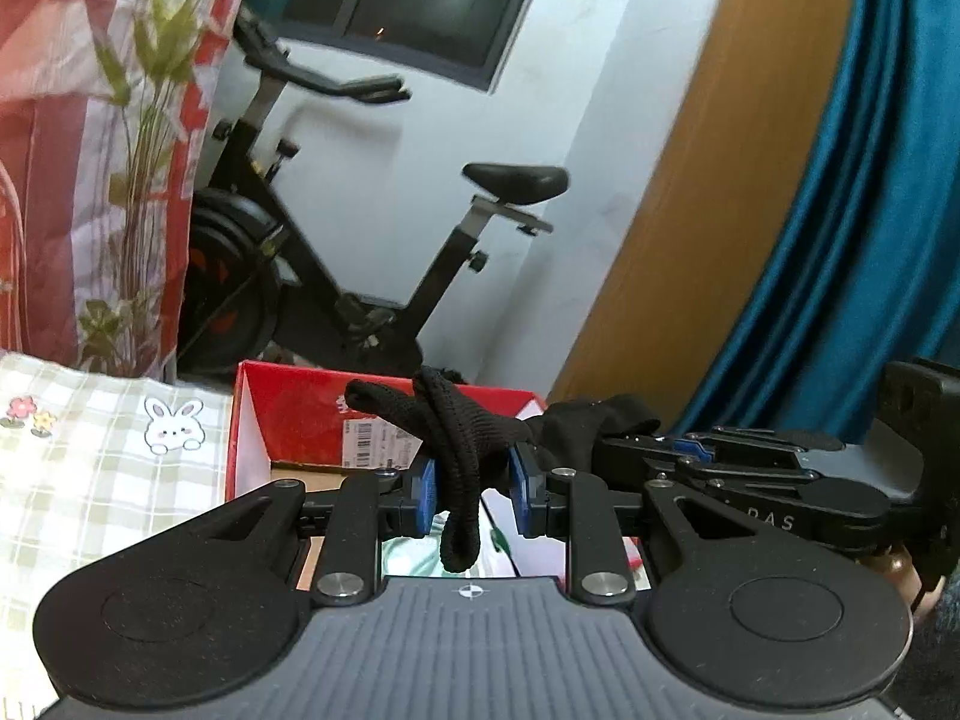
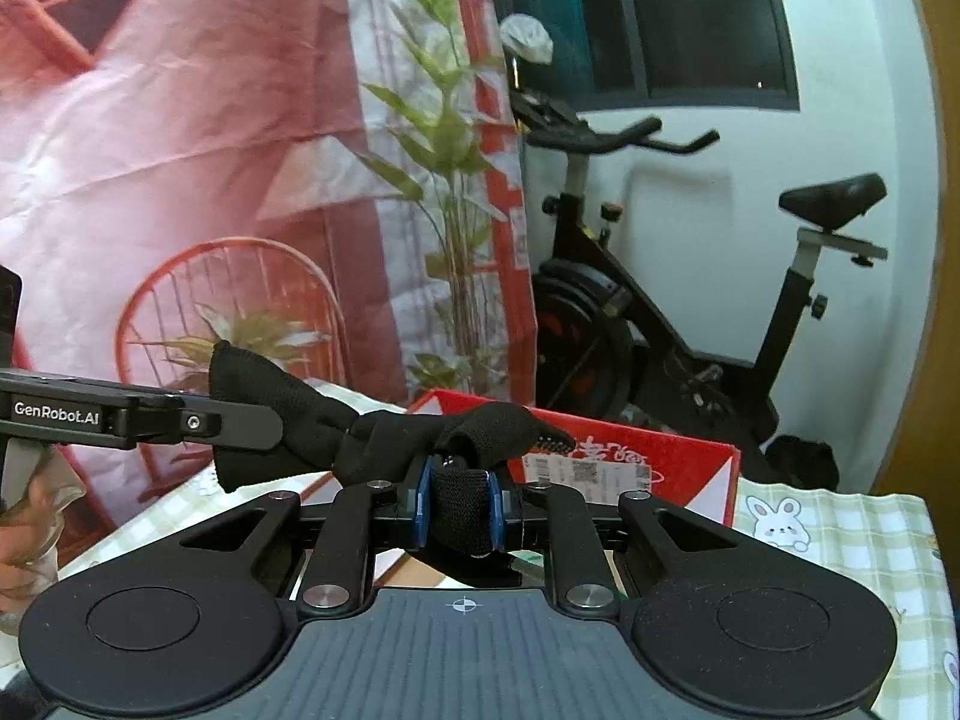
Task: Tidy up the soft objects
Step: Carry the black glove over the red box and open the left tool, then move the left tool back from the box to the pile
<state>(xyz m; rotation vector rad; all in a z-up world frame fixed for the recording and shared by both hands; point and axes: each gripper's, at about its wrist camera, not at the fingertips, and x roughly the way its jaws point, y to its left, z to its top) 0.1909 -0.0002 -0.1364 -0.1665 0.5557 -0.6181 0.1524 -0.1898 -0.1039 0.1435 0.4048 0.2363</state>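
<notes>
Knitwear held aloft: I have a black knit sock (image 1: 456,444) stretched between my two tools above an open red cardboard box (image 1: 300,414) on the bench. My left tool (image 1: 471,492) pinches one end of the fabric between its blue pads (image 1: 427,495), the jaws nearly together, with a bunched fold drooping below them and a rounded tip sticking up to the left. My right tool (image 2: 462,507) is pressed tight on the other end, the knit wrapped over its blue pads and filling the narrow gap. In the right wrist view, the sock runs leftward from my right tool to the left tool, which reaches in from the frame's edge with a gloved hand (image 2: 30,534) behind it. The box carries a shipping label (image 2: 588,471) on its inner wall. A checked tablecloth with bunny prints (image 2: 840,534) covers the bench. An exercise bike (image 1: 336,252) stands behind, against a white wall, beside a red printed backdrop (image 2: 180,150) and a teal curtain (image 1: 852,210).
</notes>
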